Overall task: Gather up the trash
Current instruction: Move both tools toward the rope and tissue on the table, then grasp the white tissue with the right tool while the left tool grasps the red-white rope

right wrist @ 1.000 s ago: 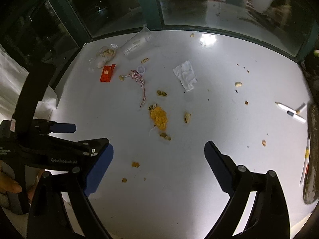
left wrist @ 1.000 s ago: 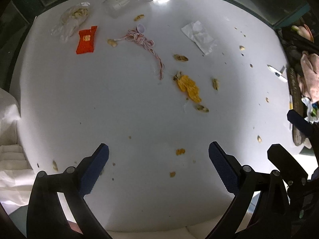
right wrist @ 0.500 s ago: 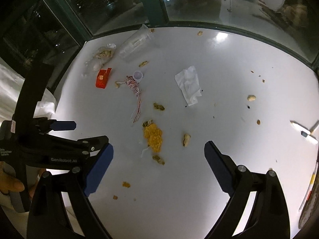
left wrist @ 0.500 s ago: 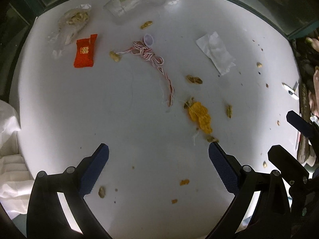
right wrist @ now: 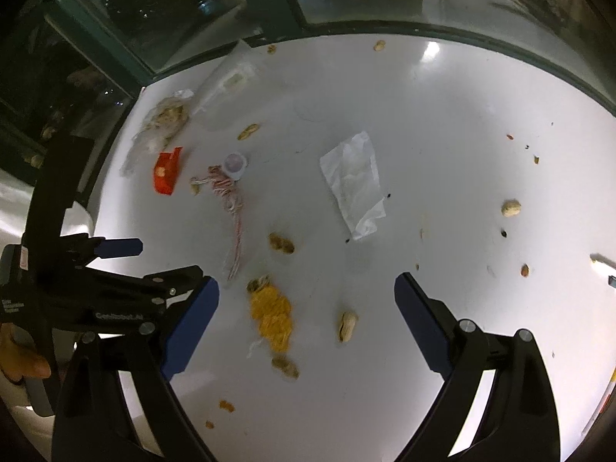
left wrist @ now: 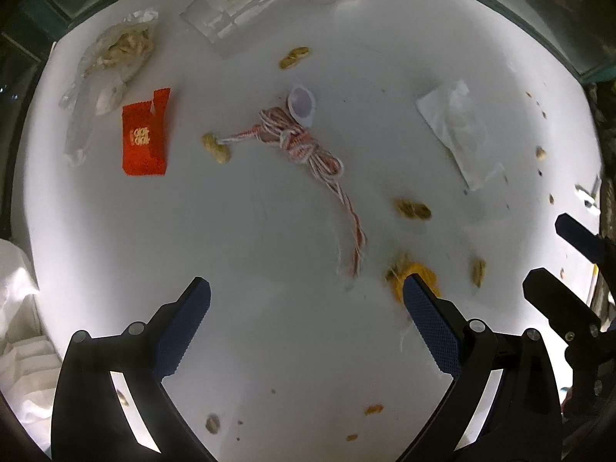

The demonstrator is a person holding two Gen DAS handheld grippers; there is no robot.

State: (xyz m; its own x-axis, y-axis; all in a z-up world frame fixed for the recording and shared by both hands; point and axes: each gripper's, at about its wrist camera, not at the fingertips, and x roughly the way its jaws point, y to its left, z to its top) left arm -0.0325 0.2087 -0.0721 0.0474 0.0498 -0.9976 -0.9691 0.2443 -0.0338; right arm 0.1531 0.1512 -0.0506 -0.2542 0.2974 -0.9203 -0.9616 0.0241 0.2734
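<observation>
While both grippers hover over the littered table (left wrist: 231,231), nothing is yet picked up, so the approach step looks in hand; the left gripper (left wrist: 306,310) is spread wide and empty; the right gripper (right wrist: 306,310) likewise. Ahead of the left jaws lies the string (left wrist: 308,150), well apart from them, the red wrapper (left wrist: 145,136) further left; the peanut (right wrist: 347,325) sits between the right fingers' lines. Next calls for lowering onto one piece and closing.
</observation>
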